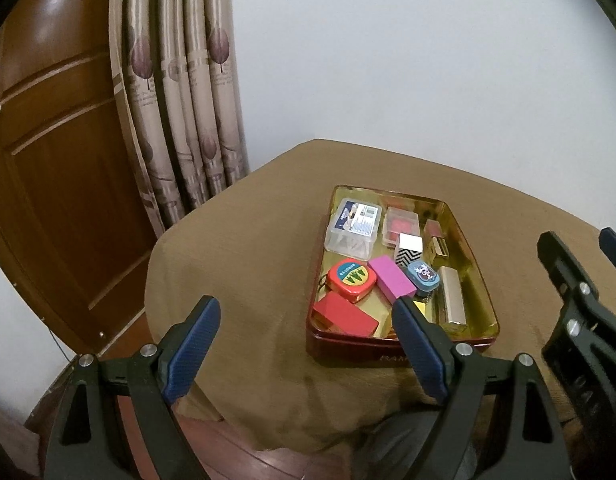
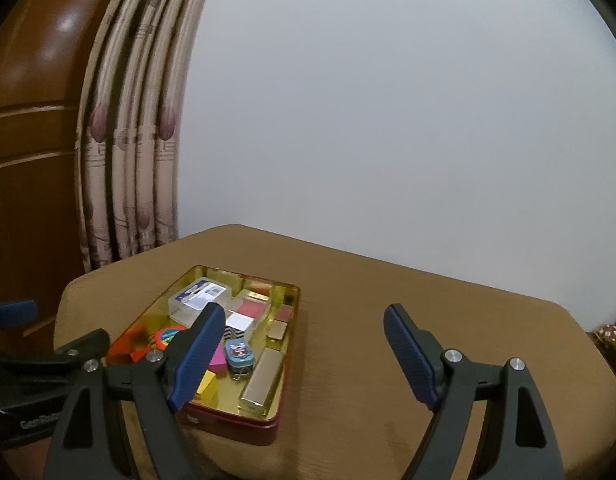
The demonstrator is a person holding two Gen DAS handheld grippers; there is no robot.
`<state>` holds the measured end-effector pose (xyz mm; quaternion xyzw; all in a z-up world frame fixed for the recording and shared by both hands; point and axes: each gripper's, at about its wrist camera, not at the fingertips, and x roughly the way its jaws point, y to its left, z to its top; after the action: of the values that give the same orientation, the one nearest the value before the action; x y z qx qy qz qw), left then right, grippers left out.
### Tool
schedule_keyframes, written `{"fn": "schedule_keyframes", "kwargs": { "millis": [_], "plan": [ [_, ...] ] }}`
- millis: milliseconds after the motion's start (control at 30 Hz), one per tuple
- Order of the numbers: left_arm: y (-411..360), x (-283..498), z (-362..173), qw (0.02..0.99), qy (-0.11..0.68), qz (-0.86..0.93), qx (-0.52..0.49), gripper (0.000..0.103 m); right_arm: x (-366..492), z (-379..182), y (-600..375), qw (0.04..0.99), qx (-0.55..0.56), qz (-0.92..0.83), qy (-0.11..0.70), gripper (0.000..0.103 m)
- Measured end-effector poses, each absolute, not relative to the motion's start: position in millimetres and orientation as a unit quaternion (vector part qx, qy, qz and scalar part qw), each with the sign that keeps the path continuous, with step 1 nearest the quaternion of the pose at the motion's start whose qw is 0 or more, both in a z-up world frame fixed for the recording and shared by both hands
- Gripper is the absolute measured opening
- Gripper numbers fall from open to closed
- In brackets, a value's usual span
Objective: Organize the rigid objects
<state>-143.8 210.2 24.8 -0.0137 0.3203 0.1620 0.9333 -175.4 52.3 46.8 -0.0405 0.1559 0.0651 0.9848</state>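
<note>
Both the left gripper and the right gripper are hovering wide open and empty over the brown-clothed table; the small rigid boxes are already lying inside the gold-lined red tin tray toward the far edge, so sorting looks finished, or the next pick needs a descent into the tray

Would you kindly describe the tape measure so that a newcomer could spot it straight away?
On the brown-covered table sits a red tin with a gold inside, full of small items. The tape measure lies in its near left part, between the clear plastic box and the red block. It alone has a round green label on an orange-red case.
</note>
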Motion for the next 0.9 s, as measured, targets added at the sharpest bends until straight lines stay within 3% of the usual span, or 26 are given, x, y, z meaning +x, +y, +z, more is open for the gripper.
{"fn": "schedule_keyframes", "kwargs": {
  "millis": [900],
  "plan": [
    [214,-141,26,0.936,0.318,0.150,-0.018,0.085,-162,36,69,0.983,-0.039,0.056,0.172,0.084]
  ]
}}
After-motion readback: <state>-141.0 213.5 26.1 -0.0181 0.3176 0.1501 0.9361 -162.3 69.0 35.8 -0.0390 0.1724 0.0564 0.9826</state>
